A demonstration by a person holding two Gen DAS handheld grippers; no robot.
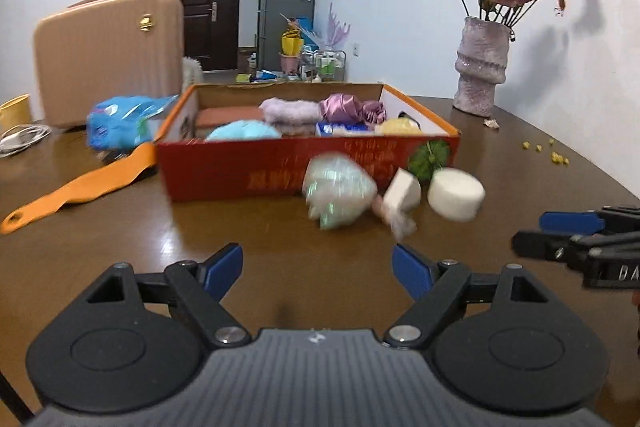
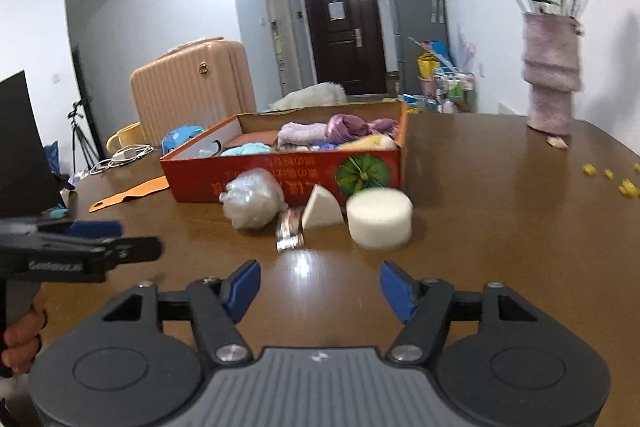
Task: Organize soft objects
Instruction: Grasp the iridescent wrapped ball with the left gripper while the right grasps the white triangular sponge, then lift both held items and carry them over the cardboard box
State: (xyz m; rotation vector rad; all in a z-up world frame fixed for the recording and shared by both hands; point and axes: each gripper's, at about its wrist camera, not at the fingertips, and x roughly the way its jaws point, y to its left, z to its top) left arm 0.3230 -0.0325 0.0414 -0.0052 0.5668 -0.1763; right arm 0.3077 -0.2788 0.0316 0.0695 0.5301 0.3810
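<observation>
A red cardboard box (image 1: 240, 167) (image 2: 280, 167) stands mid-table, holding several soft items: a light blue plush, a pink towel, purple satin cloth. In front of it lie a crinkled clear plastic bundle (image 1: 338, 195) (image 2: 252, 199), a white wedge sponge (image 1: 404, 193) (image 2: 322, 209), a round white foam puck (image 1: 456, 193) (image 2: 378, 217) and a small shiny wrapped piece (image 2: 290, 229). My left gripper (image 1: 318, 263) (image 2: 136, 239) hovers open and empty, short of the bundle. My right gripper (image 2: 320, 279) (image 1: 530, 231) is open and empty too, short of the puck and the wedge.
A pink vase (image 1: 480, 67) (image 2: 550, 87) of dried roses stands at the back right, with yellow crumbs (image 1: 556, 155) nearby. Left of the box lie an orange strip (image 1: 80, 187), a blue packet (image 1: 120, 123) and a white cable (image 1: 20, 139). A pink suitcase (image 1: 108, 55) stands behind.
</observation>
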